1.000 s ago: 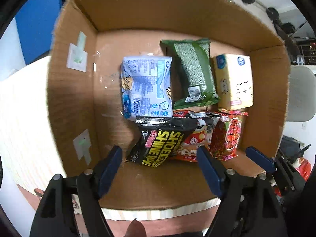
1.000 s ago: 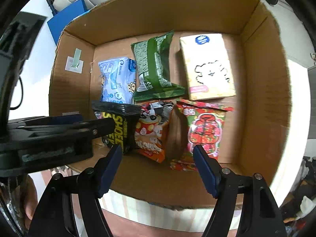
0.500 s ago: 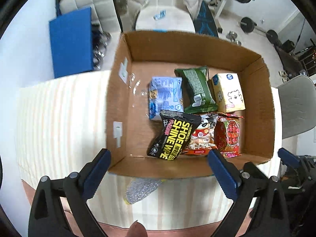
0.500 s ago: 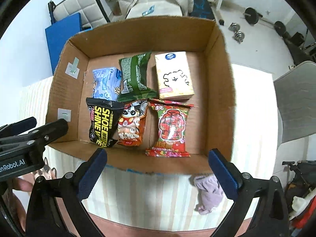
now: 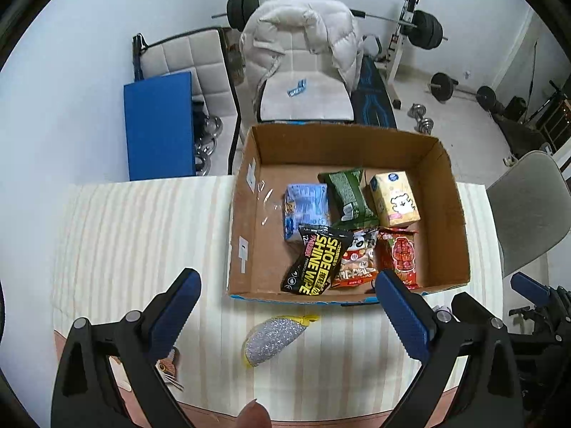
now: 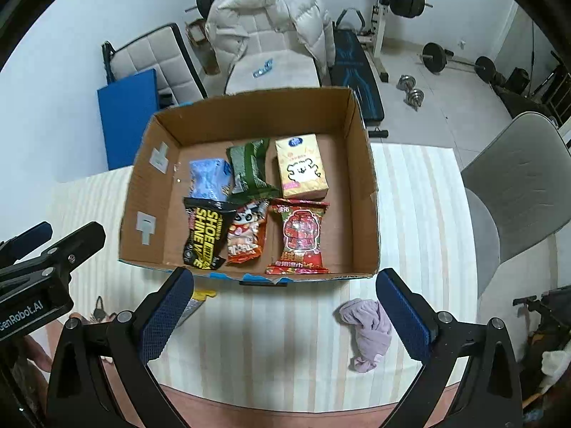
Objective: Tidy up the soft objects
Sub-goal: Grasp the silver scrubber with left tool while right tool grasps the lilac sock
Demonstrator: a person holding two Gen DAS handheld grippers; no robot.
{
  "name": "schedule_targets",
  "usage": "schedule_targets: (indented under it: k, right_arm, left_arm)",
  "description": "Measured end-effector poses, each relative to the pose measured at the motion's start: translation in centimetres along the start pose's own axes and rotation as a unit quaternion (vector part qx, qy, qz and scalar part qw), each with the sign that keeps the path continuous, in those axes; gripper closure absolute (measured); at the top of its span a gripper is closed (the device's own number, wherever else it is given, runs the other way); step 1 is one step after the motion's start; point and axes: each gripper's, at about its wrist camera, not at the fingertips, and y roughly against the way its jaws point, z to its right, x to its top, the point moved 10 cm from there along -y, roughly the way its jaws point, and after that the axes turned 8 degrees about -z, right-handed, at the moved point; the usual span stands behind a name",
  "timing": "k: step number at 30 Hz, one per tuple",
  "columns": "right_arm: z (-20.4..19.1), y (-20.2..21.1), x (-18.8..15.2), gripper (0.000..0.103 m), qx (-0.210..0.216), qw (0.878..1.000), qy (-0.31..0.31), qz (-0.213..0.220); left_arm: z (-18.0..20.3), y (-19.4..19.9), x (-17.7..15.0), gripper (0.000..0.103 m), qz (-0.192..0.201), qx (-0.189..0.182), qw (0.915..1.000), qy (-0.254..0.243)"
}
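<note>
Seen from above, the left gripper [image 5: 285,306] hangs over a striped tablecloth [image 5: 142,235] with its blue pads spread wide and nothing between them; its jaws have just been opening. Below it, on the cloth just in front of the cardboard box [image 5: 237,235], lies a silver scouring pad [image 5: 273,337] with a yellow edge. Inside the box, from left to right, the back row holds a pale blue packet [image 5: 306,210], a green snack bag [image 5: 348,194] and a yellow tissue pack [image 5: 394,199] printed with a bear. The front row holds a black shoe-shine wipe pouch [image 5: 316,264], an orange snack bag [image 5: 357,260] overlapped by the pouch, and a red packet [image 5: 401,255]. Further right, the right gripper [image 6: 283,310] also stands wide apart and empty above the near edge of the table, its jaws likewise just opened. A crumpled lilac cloth [image 6: 367,331] lies on the tablecloth near its right pad, outside the box. Behind the table stand a chair draped with a white padded jacket [image 5: 299,32] and a weight bench
</note>
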Motion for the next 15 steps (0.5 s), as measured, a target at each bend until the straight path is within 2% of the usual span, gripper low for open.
schedule_targets:
  k: [6, 8, 11, 15]
  right_arm:
    - [0.2, 1.3, -1.1, 0.000, 0.006, 1.000, -0.004, 0.012]
    - [0.9, 0.9, -2.0, 0.000, 0.009, 1.000, -0.012, 0.006]
    - [2.8, -0.7, -3.8, 0.000, -0.002, 1.000, -0.028, -0.012]
    - [5.7, -4.5, -7.0, 0.000, -0.017, 0.996, -0.057, -0.062]
  left_arm:
    - [-1.3, -0.2, -1.3, 0.003, 0.000, 0.020, 0.9998, -0.007]
    - [-2.0, -1.7, -2.6, 0.003, -0.014, 0.045, 0.9986, -0.026]
    - [-2.7, -5.0, -5.1, 0.003, -0.052, 0.072, 0.9944, -0.058]
    - [-2.7, -11.2, -8.7, 0.003, -0.134, 0.084, 0.9818, -0.106]
